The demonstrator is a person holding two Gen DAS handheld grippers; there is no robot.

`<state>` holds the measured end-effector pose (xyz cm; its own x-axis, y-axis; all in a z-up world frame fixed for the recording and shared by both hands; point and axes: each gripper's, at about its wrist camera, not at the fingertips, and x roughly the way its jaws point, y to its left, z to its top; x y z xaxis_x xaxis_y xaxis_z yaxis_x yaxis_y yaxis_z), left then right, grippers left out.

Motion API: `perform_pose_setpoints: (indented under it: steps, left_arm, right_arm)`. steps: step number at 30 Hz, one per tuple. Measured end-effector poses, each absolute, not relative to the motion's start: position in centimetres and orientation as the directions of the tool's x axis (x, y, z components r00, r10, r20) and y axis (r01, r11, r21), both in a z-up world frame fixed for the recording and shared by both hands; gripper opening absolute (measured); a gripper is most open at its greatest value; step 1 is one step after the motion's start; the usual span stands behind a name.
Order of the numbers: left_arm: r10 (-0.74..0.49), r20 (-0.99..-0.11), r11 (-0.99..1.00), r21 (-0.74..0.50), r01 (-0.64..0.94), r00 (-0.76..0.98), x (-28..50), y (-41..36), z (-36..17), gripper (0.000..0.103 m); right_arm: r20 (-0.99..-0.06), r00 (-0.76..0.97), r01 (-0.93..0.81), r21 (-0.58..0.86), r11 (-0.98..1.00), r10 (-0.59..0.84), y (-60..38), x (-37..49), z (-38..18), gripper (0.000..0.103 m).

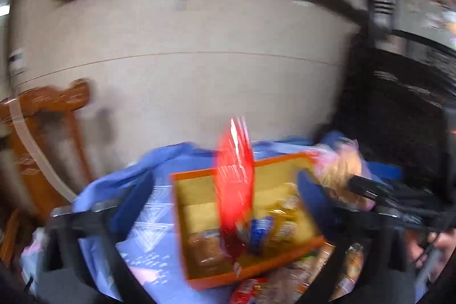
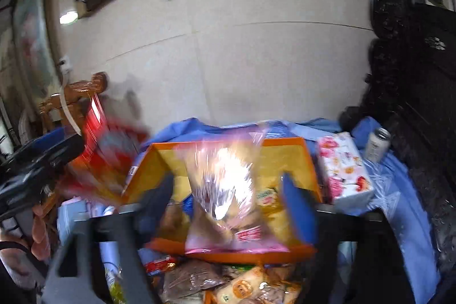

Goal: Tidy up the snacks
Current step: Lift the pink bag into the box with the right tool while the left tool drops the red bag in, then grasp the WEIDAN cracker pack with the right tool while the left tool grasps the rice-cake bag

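An orange box (image 1: 199,175) with a yellow inside stands on blue cloth and holds several snack packets (image 1: 256,232). A blurred red snack bag (image 1: 235,178) hangs upright over the box, between the wide-apart fingers of my left gripper (image 1: 225,201); neither pad touches it. In the right wrist view a clear pink-edged bag of bread (image 2: 225,190) is over the box (image 2: 285,141), between the fingers of my right gripper (image 2: 228,204), with gaps on both sides. The left gripper (image 2: 65,146) shows at the left beside the red bag (image 2: 105,150).
A floral tissue box (image 2: 344,170) and a can (image 2: 377,144) stand right of the orange box. Loose snack packets (image 2: 228,284) lie in front of it. A wooden chair (image 1: 42,116) is at the left, a dark carved cabinet (image 2: 413,76) at the right, a tiled wall behind.
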<state>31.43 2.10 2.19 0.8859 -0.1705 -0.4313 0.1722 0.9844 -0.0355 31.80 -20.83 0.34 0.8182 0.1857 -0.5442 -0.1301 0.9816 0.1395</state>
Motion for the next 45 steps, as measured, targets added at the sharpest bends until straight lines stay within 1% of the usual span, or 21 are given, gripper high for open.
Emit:
perform_pose_setpoints:
  steps: [3, 5, 7, 12, 16, 18, 19, 21, 23, 25, 26, 29, 31, 32, 34, 39, 45]
  left_arm:
    - [-0.209, -0.392, 0.978, -0.076, 0.195, 0.896, 29.2, 3.3, 2.1, 0.099]
    - [-0.191, -0.403, 0.981, -0.068, 0.179, 0.895, 28.0, 3.8, 1.6, 0.099]
    - [-0.191, -0.433, 0.981, -0.072, 0.178, 0.881, 26.6, 4.2, 0.8, 0.099]
    - [-0.189, -0.48, 0.982, -0.071, 0.177, 0.857, 22.7, 4.9, -1.8, 0.099]
    - [-0.18, -0.523, 0.983, -0.076, 0.165, 0.833, 19.3, 5.6, -4.4, 0.099]
    - [-0.172, -0.542, 0.985, -0.078, 0.154, 0.823, 17.9, 6.0, -5.4, 0.099]
    - [-0.165, -0.553, 0.986, -0.079, 0.146, 0.817, 17.0, 6.2, -5.9, 0.099]
    - [-0.148, -0.57, 0.989, -0.08, 0.125, 0.808, 15.6, 6.9, -6.8, 0.099]
    - [-0.13, -0.585, 0.991, -0.079, 0.103, 0.801, 14.6, 7.6, -7.6, 0.099]
    - [-0.111, -0.605, 0.993, -0.088, 0.072, 0.788, 13.6, 8.5, -8.5, 0.099]
    - [-0.108, -0.613, 0.993, -0.097, 0.06, 0.783, 13.4, 8.9, -8.9, 0.099]
    - [-0.095, -0.642, 0.992, -0.121, 0.022, 0.761, 13.2, 10.2, -9.6, 0.099]
    - [-0.097, -0.643, 0.991, -0.136, 0.011, 0.759, 12.8, 10.8, -9.8, 0.099]
    - [-0.092, -0.642, 0.991, -0.137, 0.005, 0.762, 12.5, 11.1, -9.9, 0.099]
    - [-0.086, -0.643, 0.991, -0.132, 0.0, 0.761, 12.3, 11.3, -10.1, 0.099]
    - [-0.084, -0.664, 0.994, -0.11, 0.015, 0.743, 12.1, 11.1, -11.1, 0.099]
    - [-0.082, -0.686, 0.996, -0.077, 0.039, 0.723, 11.9, 10.2, -12.5, 0.099]
  right_arm:
    - [-0.51, 0.835, -0.169, 0.122, 0.978, 0.208, -20.9, 29.6, 0.4, 0.083]
    - [-0.511, 0.835, -0.186, 0.087, 0.979, 0.204, -20.8, 27.9, -0.2, 0.083]
    - [-0.52, 0.824, -0.218, 0.074, 0.973, 0.224, -20.7, 26.2, -1.1, 0.082]
    - [-0.581, 0.766, -0.332, 0.01, 0.943, 0.276, -20.2, 21.3, -4.9, 0.083]
    - [-0.653, 0.678, -0.445, 0.001, 0.896, 0.338, -19.8, 17.9, -9.1, 0.082]
    - [-0.682, 0.648, -0.471, -0.009, 0.882, 0.339, -19.6, 16.6, -11.1, 0.082]
    - [-0.694, 0.639, -0.47, -0.012, 0.882, 0.331, -19.6, 16.3, -11.7, 0.082]
    - [-0.74, 0.616, -0.407, -0.007, 0.913, 0.269, -19.6, 16.0, -14.0, 0.082]
    - [-0.774, 0.585, -0.328, 0.048, 0.944, 0.243, -19.9, 16.0, -15.8, 0.089]
    - [-0.792, 0.556, -0.275, 0.113, 0.955, 0.254, -20.0, 16.0, -17.3, 0.093]
    - [-0.798, 0.548, -0.257, 0.124, 0.958, 0.251, -19.9, 16.0, -17.8, 0.094]
    - [-0.804, 0.549, -0.219, 0.125, 0.968, 0.228, -19.0, 16.1, -18.9, 0.094]
    - [-0.809, 0.553, -0.191, 0.111, 0.975, 0.2, -18.7, 16.6, -19.2, 0.094]
    - [-0.812, 0.547, -0.177, 0.128, 0.976, 0.206, -18.7, 16.8, -19.5, 0.096]
    - [-0.823, 0.528, -0.149, 0.155, 0.977, 0.211, -18.6, 17.3, -19.9, 0.099]
    - [-0.827, 0.521, -0.14, 0.16, 0.977, 0.21, -18.0, 17.4, -20.0, 0.099]
    - [-0.823, 0.539, -0.149, 0.114, 0.982, 0.177, -16.8, 17.3, -20.2, 0.1]
